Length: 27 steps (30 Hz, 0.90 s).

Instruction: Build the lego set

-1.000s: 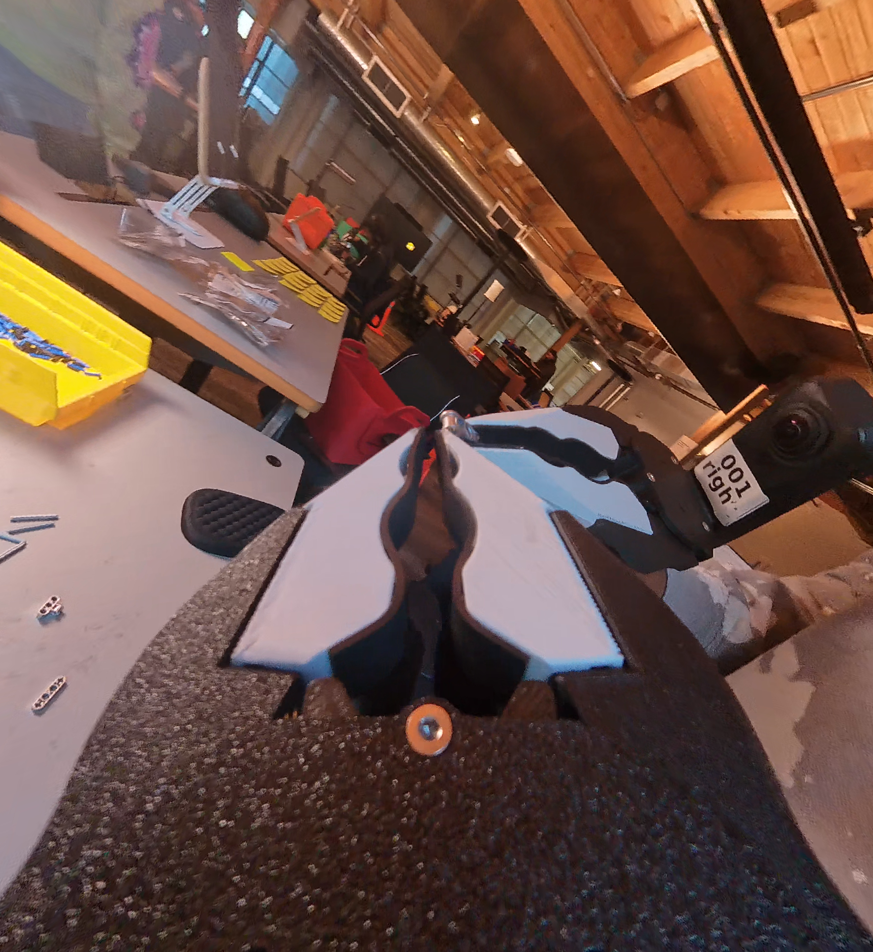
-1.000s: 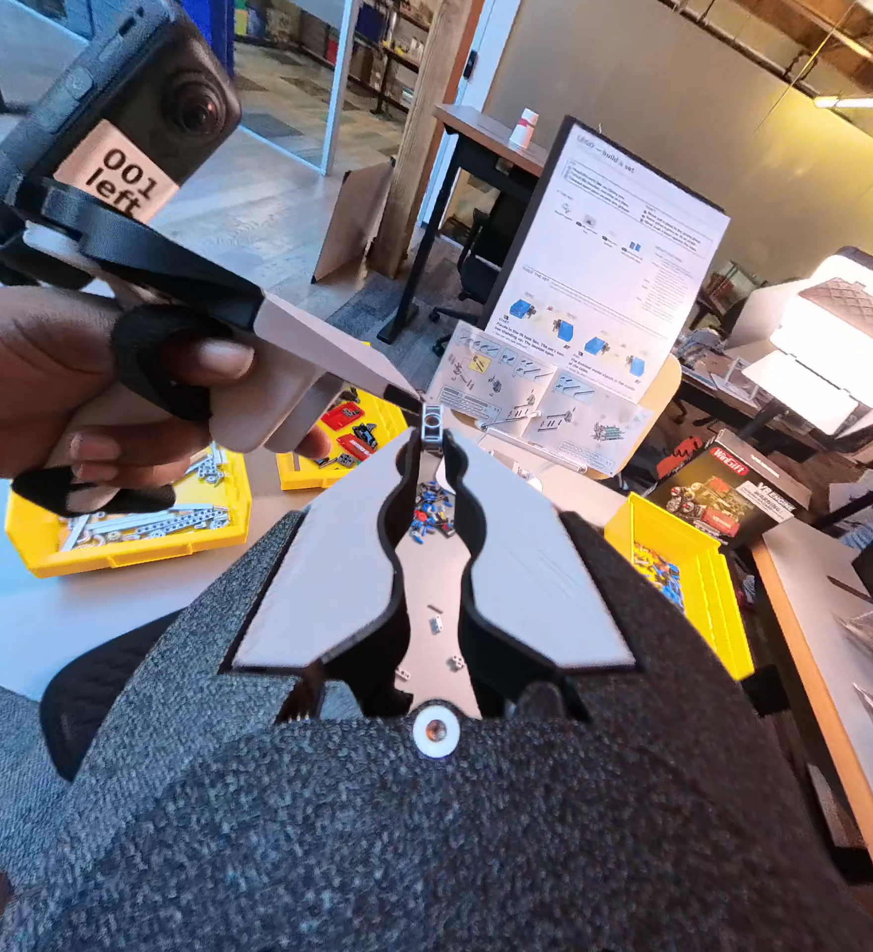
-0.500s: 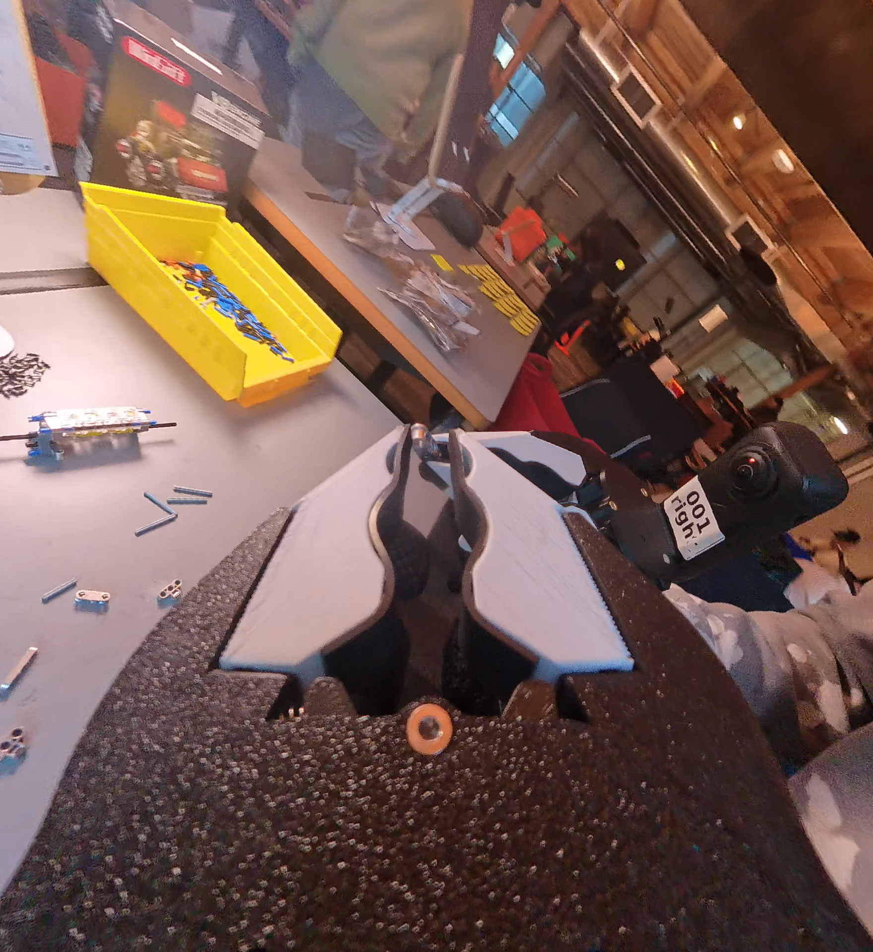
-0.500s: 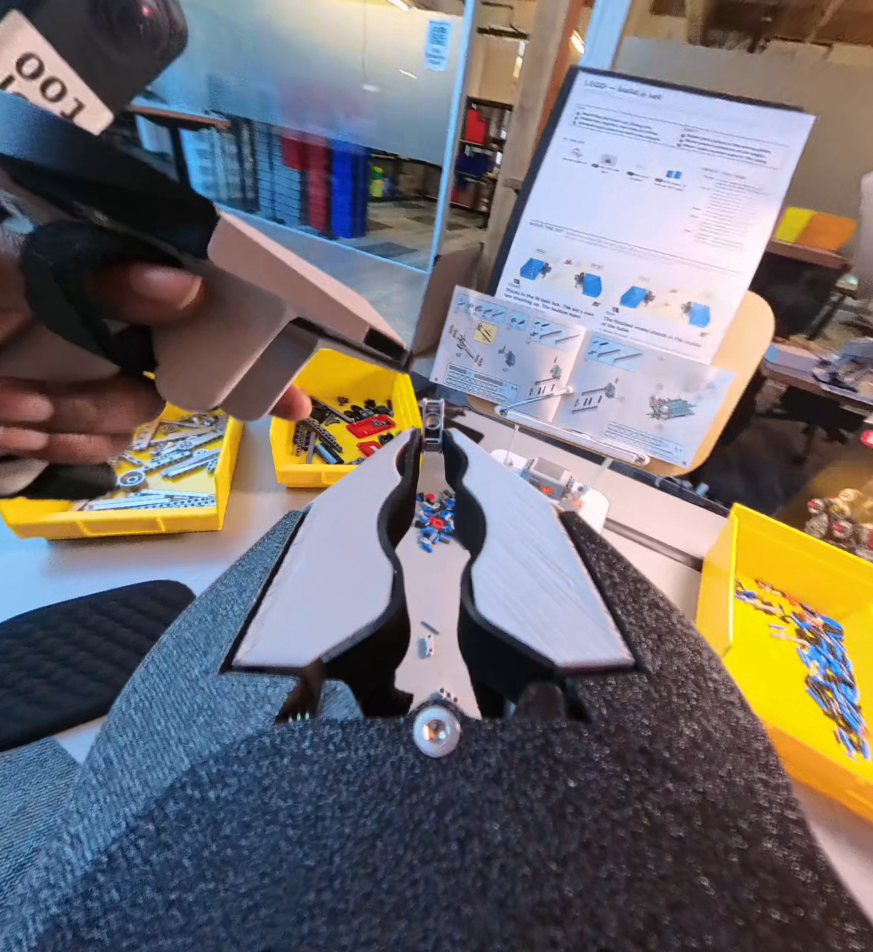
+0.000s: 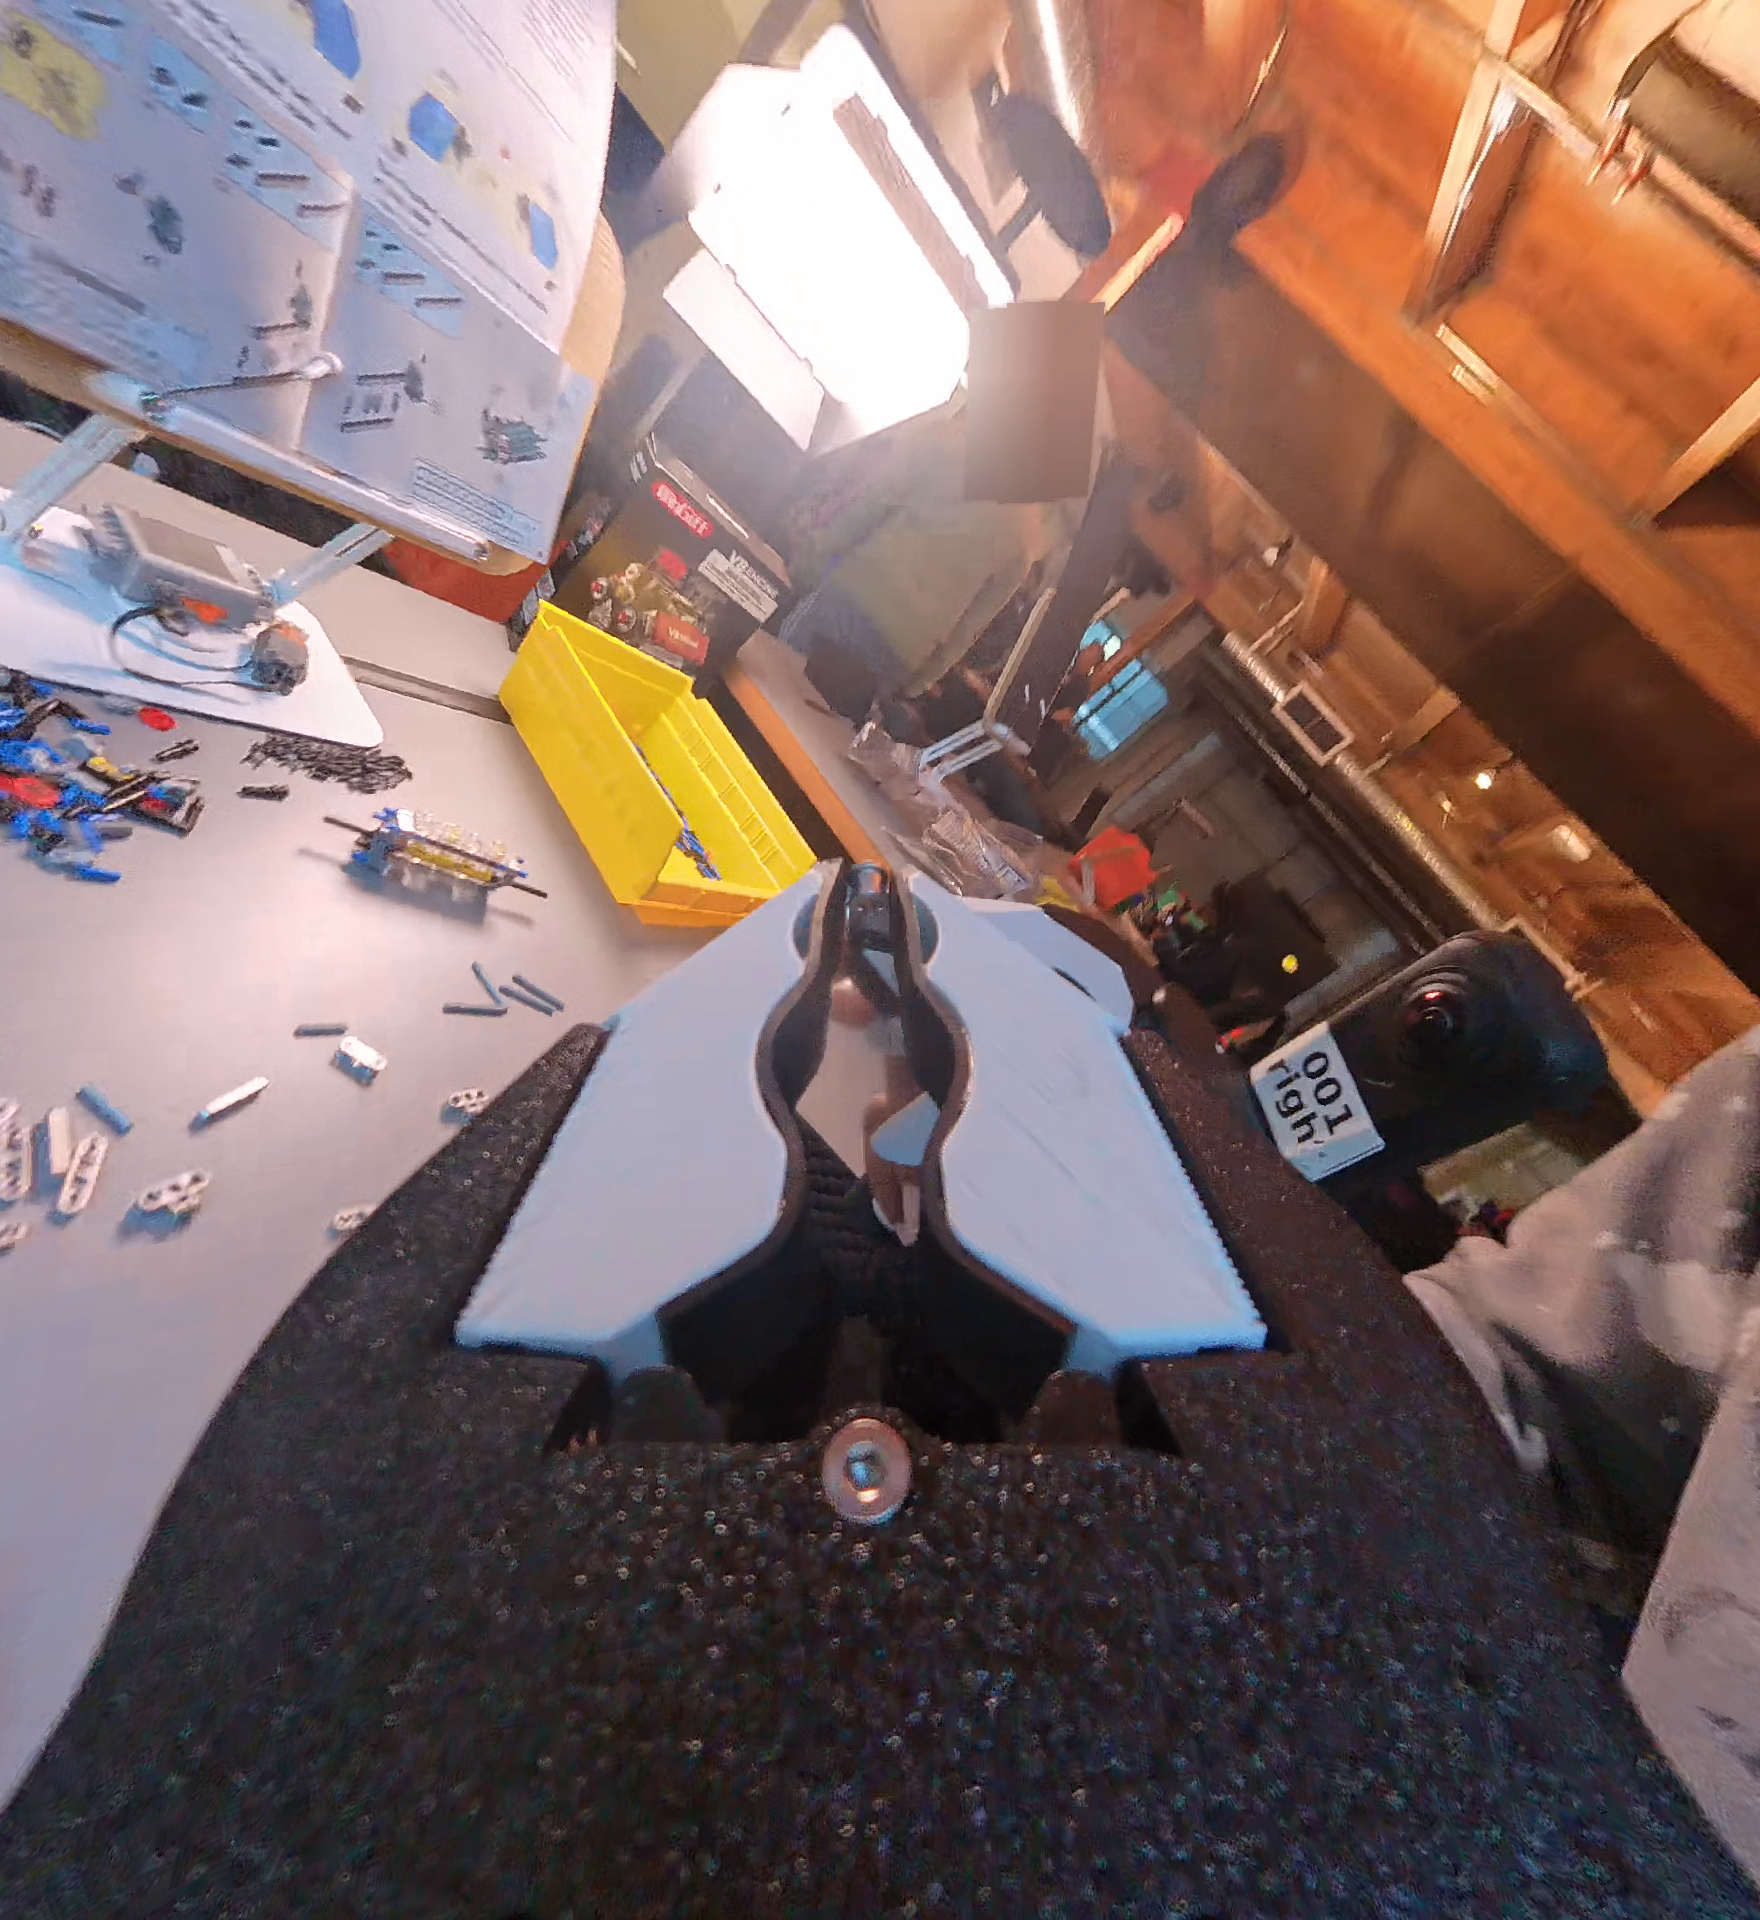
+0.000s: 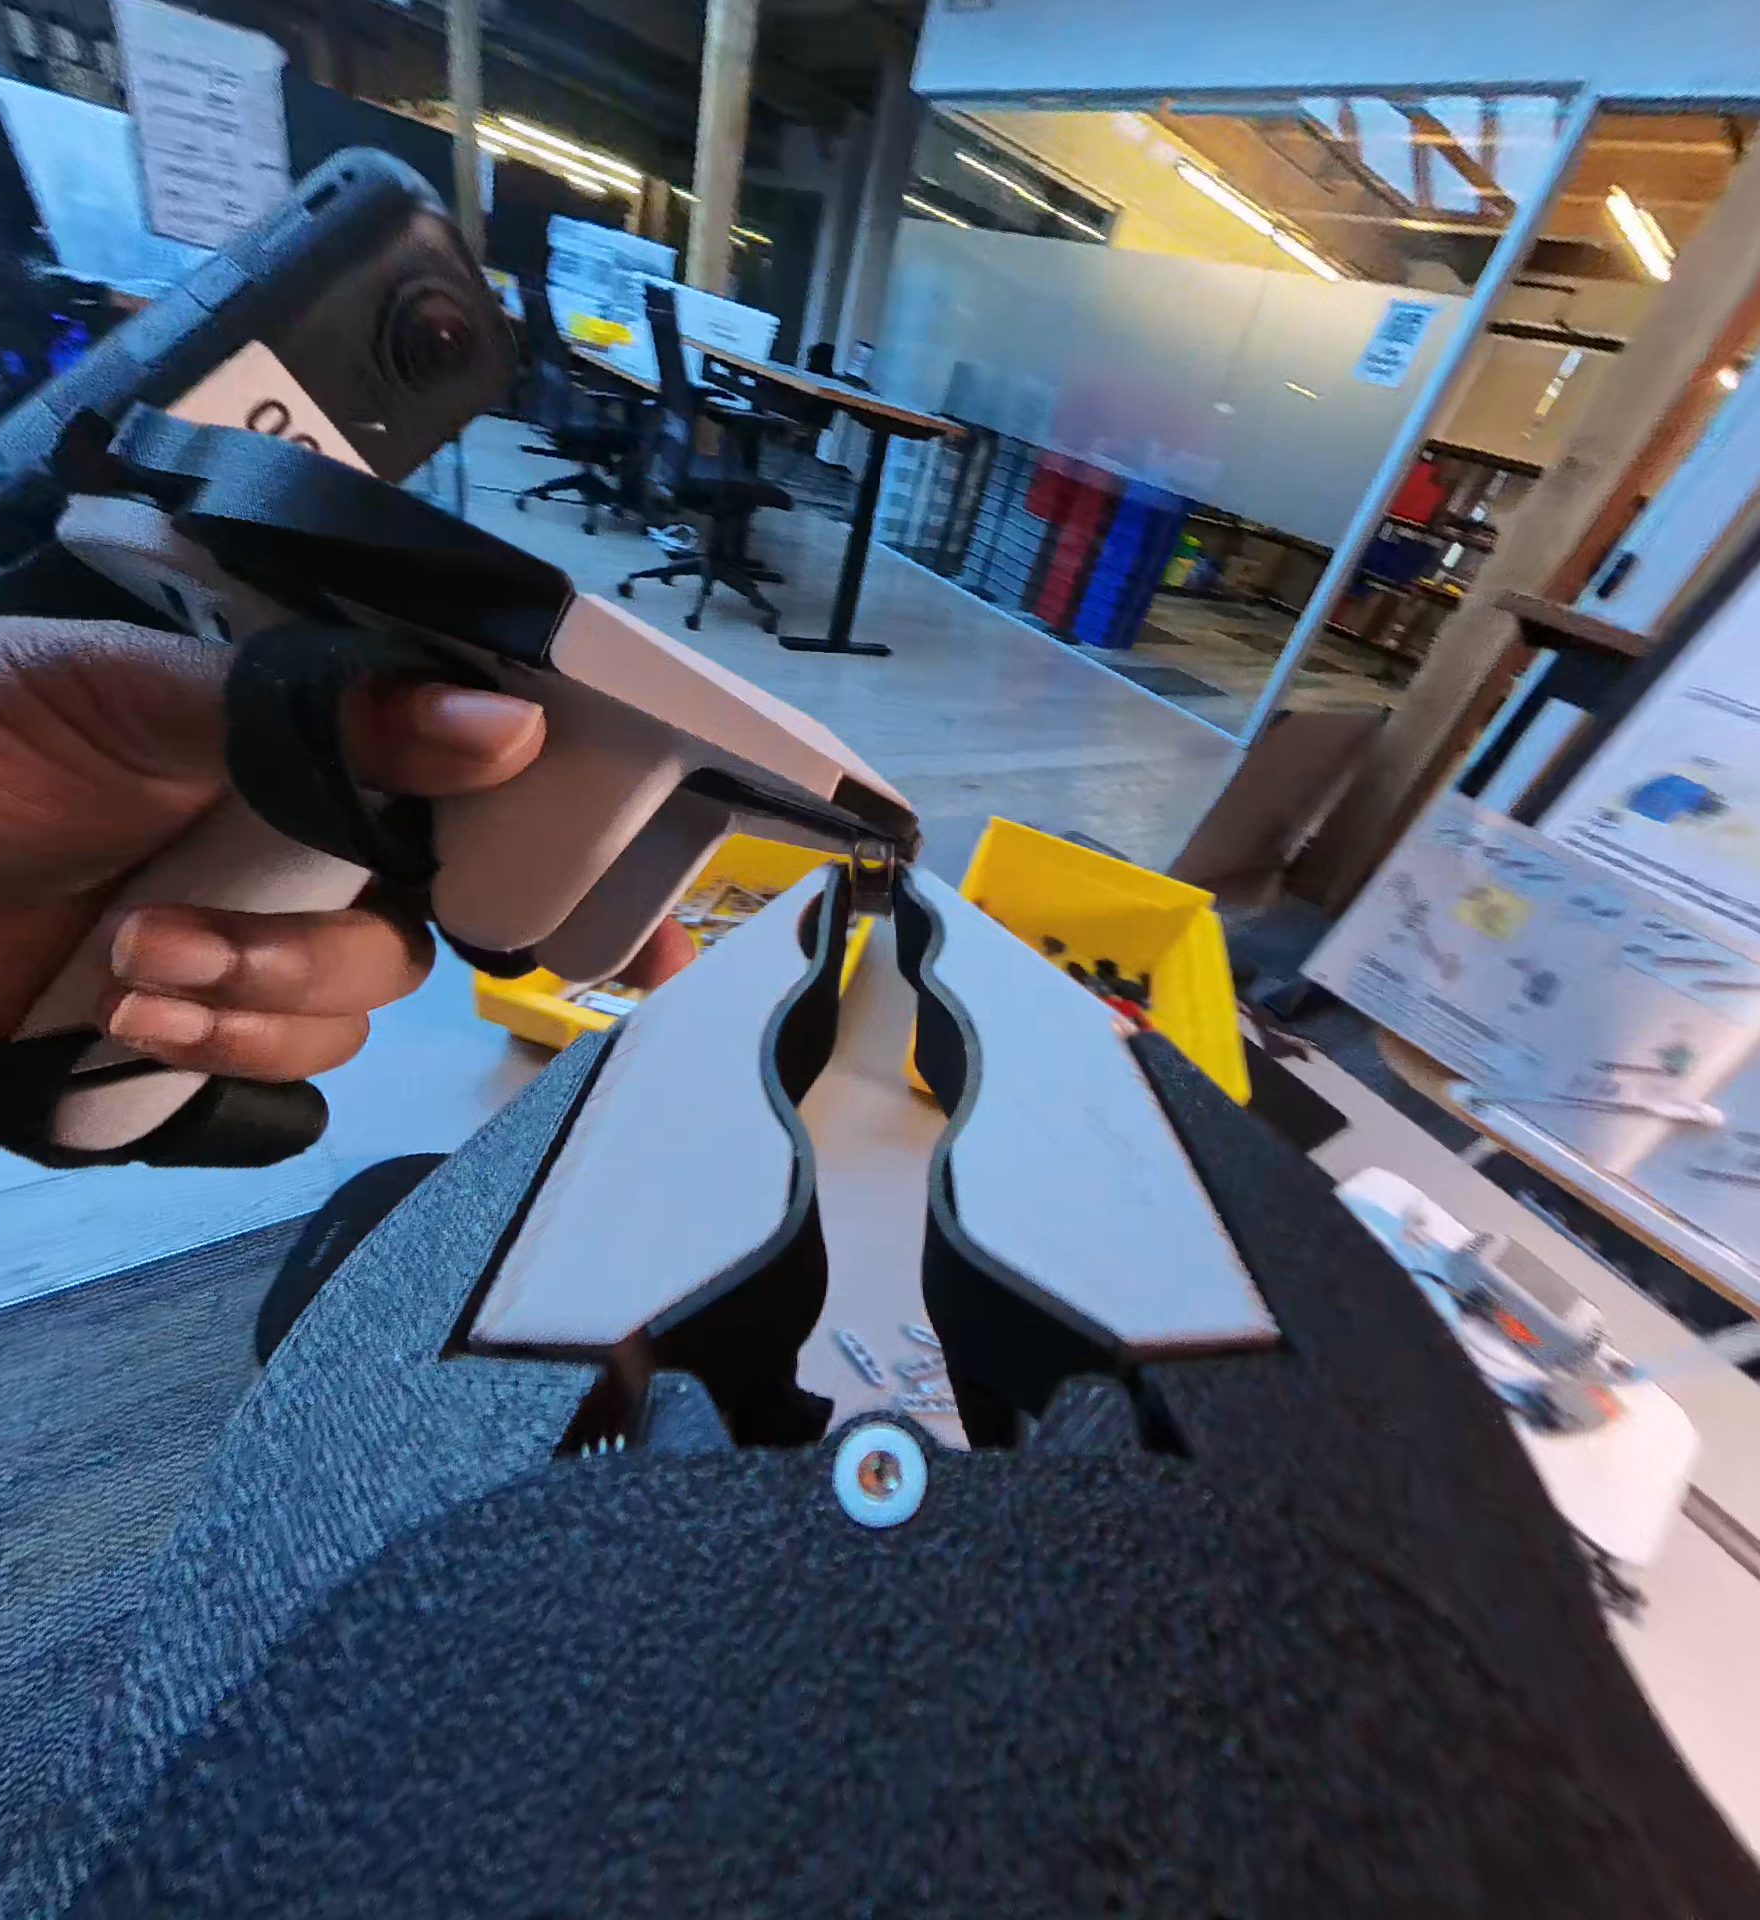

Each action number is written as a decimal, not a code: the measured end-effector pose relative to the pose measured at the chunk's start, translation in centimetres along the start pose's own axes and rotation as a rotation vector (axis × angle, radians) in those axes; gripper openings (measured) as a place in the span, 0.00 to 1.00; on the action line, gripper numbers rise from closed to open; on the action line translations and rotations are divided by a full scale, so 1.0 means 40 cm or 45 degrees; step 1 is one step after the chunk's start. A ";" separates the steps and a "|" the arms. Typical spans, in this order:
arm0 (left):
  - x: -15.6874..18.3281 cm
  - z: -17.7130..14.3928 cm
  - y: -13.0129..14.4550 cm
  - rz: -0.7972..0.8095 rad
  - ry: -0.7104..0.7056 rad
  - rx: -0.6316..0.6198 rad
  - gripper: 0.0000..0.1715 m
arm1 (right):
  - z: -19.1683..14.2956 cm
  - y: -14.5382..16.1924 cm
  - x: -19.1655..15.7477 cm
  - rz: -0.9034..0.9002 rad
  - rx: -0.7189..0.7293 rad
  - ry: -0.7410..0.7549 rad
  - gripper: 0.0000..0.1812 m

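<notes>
Fingers of the right gripper [image 6: 871,896] and left gripper [image 5: 868,902] are pinched on one small grey piece [image 6: 870,862] held above the table [image 5: 180,1039]. It could be dropped if either grip is let loose.

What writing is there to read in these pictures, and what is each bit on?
I won't copy out writing; here is what bears it.
White sticker on the camera of the right gripper: legible print.
White label on the camera of the left gripper: half hidden.
Dark box behind the yellow bin: printed logos.
Propped instruction sheets: blurred.
Sheet on the glass wall: too blurred.
</notes>
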<state>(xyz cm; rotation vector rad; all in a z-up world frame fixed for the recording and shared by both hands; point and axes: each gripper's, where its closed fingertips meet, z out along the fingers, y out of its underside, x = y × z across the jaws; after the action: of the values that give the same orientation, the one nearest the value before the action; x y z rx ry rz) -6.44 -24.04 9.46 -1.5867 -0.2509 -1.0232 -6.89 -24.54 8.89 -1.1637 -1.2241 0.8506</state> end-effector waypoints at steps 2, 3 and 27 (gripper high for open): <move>-0.051 -0.096 0.043 -0.021 -0.009 0.084 0.03 | 0.033 0.045 -0.101 -0.015 0.027 -0.091 0.03; -0.080 -0.144 0.072 -0.029 -0.017 0.128 0.03 | 0.047 0.076 -0.153 -0.025 0.037 -0.136 0.03; 0.294 -0.439 0.692 0.538 -0.183 0.606 0.04 | -0.521 0.169 -0.682 -0.226 0.429 -0.429 0.03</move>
<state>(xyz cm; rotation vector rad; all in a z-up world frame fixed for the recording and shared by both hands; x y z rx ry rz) 10.39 -52.20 -2.26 -1.2067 -0.2241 -0.4762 9.14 -53.07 -3.45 -0.6471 -1.3673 1.0971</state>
